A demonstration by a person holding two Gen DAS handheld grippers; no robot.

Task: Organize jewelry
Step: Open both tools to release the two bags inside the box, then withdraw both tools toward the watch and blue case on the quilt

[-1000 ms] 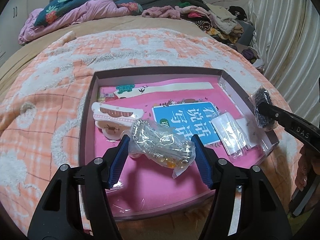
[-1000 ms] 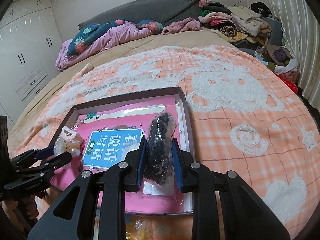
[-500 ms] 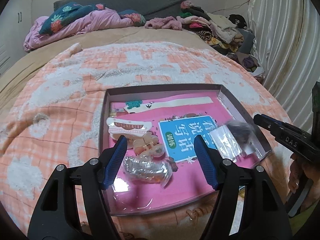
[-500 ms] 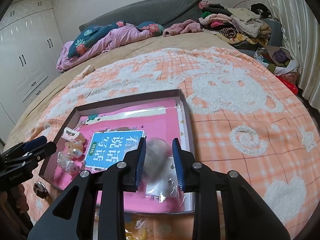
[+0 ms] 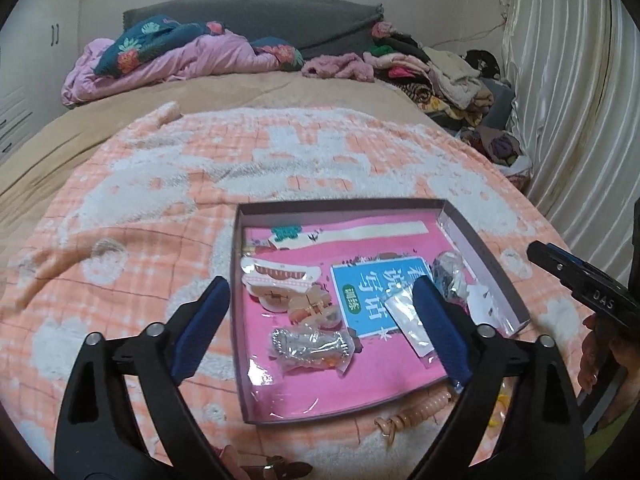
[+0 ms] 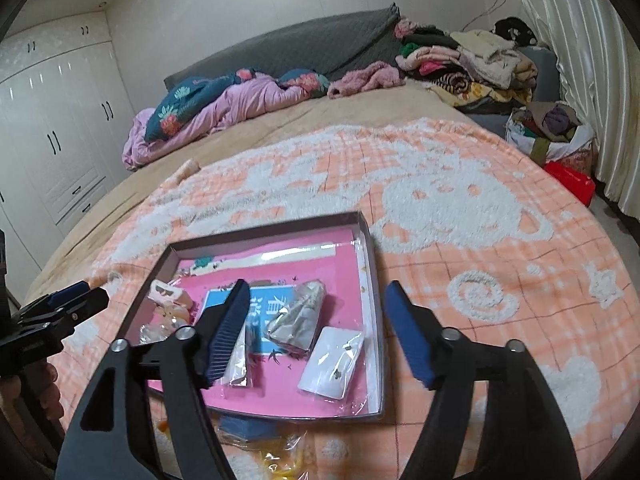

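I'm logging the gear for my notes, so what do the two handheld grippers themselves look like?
Both the left gripper and right gripper have black plastic linkage arms with silver rivets, tipped by blue ribbed finger pads. The right one carries white "DAS" lettering on its side. No cables or sleeves show.

Dim, warm indoor light falls evenly, perhaps from overhead, leaving only soft shadows. Fisheye bending curves the bed (image 5: 248,92) and darkens the corners. Slight blur softens the right-wrist view; plastic wrap (image 6: 320,246) glares.
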